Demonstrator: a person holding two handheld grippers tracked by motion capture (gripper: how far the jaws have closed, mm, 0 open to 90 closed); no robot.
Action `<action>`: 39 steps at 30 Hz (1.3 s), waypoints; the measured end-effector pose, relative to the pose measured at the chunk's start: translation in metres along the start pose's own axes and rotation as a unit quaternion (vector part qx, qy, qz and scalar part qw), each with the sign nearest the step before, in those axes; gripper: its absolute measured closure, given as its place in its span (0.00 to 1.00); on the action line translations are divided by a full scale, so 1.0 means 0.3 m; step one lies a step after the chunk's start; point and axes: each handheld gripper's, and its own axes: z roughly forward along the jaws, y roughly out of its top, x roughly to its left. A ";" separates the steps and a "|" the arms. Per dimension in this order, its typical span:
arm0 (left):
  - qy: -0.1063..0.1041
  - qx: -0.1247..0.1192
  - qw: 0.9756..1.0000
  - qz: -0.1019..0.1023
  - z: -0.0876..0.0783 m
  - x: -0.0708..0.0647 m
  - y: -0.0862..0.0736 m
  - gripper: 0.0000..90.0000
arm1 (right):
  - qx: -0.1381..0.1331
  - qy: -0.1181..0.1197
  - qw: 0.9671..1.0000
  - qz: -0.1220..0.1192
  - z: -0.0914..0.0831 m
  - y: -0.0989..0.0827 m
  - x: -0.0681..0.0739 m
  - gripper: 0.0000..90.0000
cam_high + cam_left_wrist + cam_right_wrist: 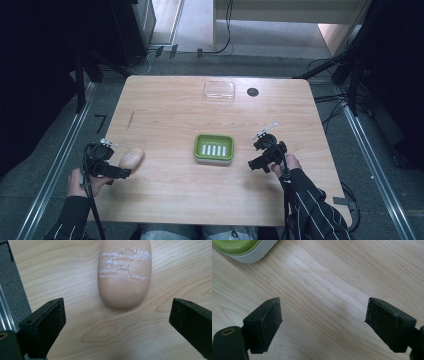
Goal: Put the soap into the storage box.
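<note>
the left gripper [117,322] is seen with its jaws spread wide and nothing held between them. just ahead of the jaws, a rounded peach-coloured soap bar [125,272] is laid flat on the wooden table [75,277], untouched by either jaw; its upper face is crossed by whitish scuffed streaks. in the high view the same soap bar [132,158] is found near the table's left edge, just beside the left gripper [122,172], which is held at that edge by the person's left hand [82,182].

the right gripper [323,318] is likewise held wide apart — bare wood grain is seen between its two black pads, and nothing is gripped. the corner of a green soap dish [242,248] with a pale outer rim is caught at the upper left of the right gripper view. in the high view this soap dish [214,148] is placed near the table's middle, between the two grippers, with the right gripper [257,162] near its right side.

farther back, a clear plastic lid [219,91] is set near the far edge — a round black grommet [252,92] lies just to its right.
</note>
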 end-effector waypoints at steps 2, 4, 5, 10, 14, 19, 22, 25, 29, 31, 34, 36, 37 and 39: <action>-0.001 0.000 1.000 0.000 0.001 0.004 0.010 0.02 | 0.002 -0.001 1.000 0.000 0.002 0.001 0.000 0.16; -0.002 0.002 1.000 0.002 0.002 0.010 0.023 0.02 | 0.004 0.000 1.000 -0.004 0.005 0.001 -0.001 0.16; -0.001 0.005 1.000 0.002 0.004 0.011 0.029 0.02 | 0.004 -0.001 1.000 -0.005 0.006 0.000 -0.002 0.16; 0.001 0.005 1.000 0.000 0.000 0.020 0.054 0.02 | 0.002 -0.001 1.000 -0.007 0.004 0.007 0.003 0.16; -0.002 0.007 1.000 -0.003 0.001 0.023 0.063 0.02 | 0.005 0.002 1.000 -0.013 0.011 0.014 0.010 0.16; -0.008 0.014 1.000 0.010 0.013 0.009 0.091 0.02 | 0.005 0.000 1.000 -0.014 0.010 0.019 0.010 0.16; -0.011 0.013 1.000 0.014 0.018 0.003 0.112 0.02 | 0.005 0.000 1.000 -0.013 0.009 0.016 0.012 0.16; -0.008 0.015 1.000 0.018 0.021 -0.001 0.132 0.02 | 0.006 -0.002 1.000 -0.011 0.007 0.010 0.007 0.16; -0.001 0.017 1.000 0.021 0.029 -0.006 0.154 0.02 | 0.001 -0.002 1.000 -0.006 0.004 0.006 0.001 0.16; 0.001 0.019 1.000 0.022 0.037 -0.005 0.159 0.02 | 0.001 -0.002 1.000 -0.005 0.001 0.005 0.003 0.16; 0.000 0.024 1.000 0.020 0.046 0.000 0.157 0.02 | 0.002 -0.002 1.000 -0.006 -0.001 0.003 0.004 0.16; 0.002 0.024 1.000 0.019 0.048 0.000 0.157 0.02 | 0.002 -0.005 1.000 -0.005 -0.003 0.002 0.004 0.16; -0.001 0.027 0.999 0.020 0.051 0.000 0.160 0.02 | -0.001 -0.002 1.000 -0.003 -0.002 0.000 0.003 0.16; -0.002 0.027 0.999 0.020 0.055 -0.003 0.161 0.02 | 0.000 -0.002 1.000 -0.001 -0.006 -0.002 0.001 0.16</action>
